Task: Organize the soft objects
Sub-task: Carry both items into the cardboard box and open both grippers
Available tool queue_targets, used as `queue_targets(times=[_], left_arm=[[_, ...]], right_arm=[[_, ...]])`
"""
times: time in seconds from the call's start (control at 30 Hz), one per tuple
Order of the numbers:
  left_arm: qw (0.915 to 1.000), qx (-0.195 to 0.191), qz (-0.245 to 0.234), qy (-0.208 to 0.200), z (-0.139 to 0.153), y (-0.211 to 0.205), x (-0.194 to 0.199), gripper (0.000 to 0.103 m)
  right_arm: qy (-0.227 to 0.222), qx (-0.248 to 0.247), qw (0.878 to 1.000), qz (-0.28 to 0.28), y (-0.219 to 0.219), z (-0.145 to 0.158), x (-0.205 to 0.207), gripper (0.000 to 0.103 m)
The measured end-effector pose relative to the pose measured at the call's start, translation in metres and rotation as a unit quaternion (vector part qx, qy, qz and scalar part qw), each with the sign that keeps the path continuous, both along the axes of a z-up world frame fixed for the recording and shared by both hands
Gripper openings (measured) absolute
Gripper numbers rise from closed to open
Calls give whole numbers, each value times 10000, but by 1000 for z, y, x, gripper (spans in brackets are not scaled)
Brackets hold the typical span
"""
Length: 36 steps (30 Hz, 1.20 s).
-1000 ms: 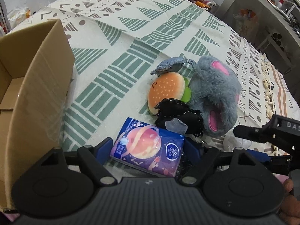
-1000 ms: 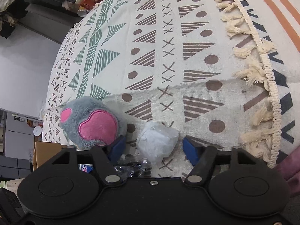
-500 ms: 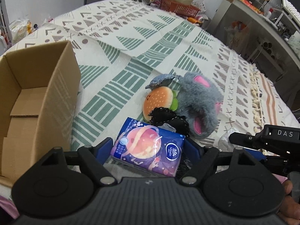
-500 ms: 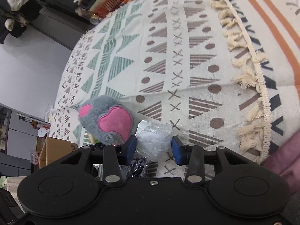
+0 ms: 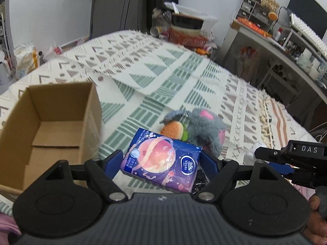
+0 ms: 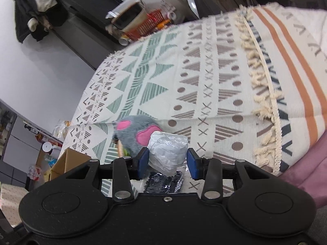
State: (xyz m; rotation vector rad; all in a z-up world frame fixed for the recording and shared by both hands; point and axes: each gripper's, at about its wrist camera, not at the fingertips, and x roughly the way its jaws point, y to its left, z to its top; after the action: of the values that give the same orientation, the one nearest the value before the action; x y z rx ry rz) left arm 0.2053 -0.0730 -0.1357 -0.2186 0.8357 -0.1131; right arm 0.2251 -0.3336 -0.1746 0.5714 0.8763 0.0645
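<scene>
A: Where is the tissue pack (image 5: 161, 160) sitting?

B: Clamped crosswise in the left tongs (image 5: 162, 162), both blue pads pressed on its short ends, its long axis running from 9 to 3 o'clock and tipped slightly down to the right. It is lifted clear of the patterned bedspread (image 5: 163, 77).

A: And the cardboard box (image 5: 49, 122)?

B: At about 10 o'clock from that pack, open top facing up, empty as far as I can see. The left hand is the nearer one; I judge a short swing left carries the pack over the rim.

A: The other side?

B: The right tongs (image 6: 166, 161) are closed on a white plastic-wrapped bundle (image 6: 167, 153), also held off the bed. The box from there shows far off at 9 o'clock, beyond the grey plush toy (image 6: 134, 134) and the burger plush (image 5: 172, 129).
</scene>
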Motion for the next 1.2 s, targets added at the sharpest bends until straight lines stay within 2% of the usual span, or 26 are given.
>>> queue_targets(times=[0.13, 0.57, 0.87, 1.0, 1.2], left_arm=[[9998, -49, 158, -90, 9, 14, -6, 81], [9967, -299, 713, -259, 21, 66, -6, 81], [9926, -306, 1166, -125, 16, 103, 0, 81], [9900, -86, 1405, -6, 13, 116, 2, 81], [9848, -190, 1708, 243, 0, 138, 4, 81]], right_arm=[[-156, -245, 9995, 99, 11, 14, -5, 40], [-320, -465, 9975, 427, 57, 40, -9, 40], [-438, -452, 9951, 758, 101, 51, 0, 40], [-458, -424, 9936, 937, 124, 53, 4, 40], [-432, -346, 9909, 1227, 156, 53, 11, 40]])
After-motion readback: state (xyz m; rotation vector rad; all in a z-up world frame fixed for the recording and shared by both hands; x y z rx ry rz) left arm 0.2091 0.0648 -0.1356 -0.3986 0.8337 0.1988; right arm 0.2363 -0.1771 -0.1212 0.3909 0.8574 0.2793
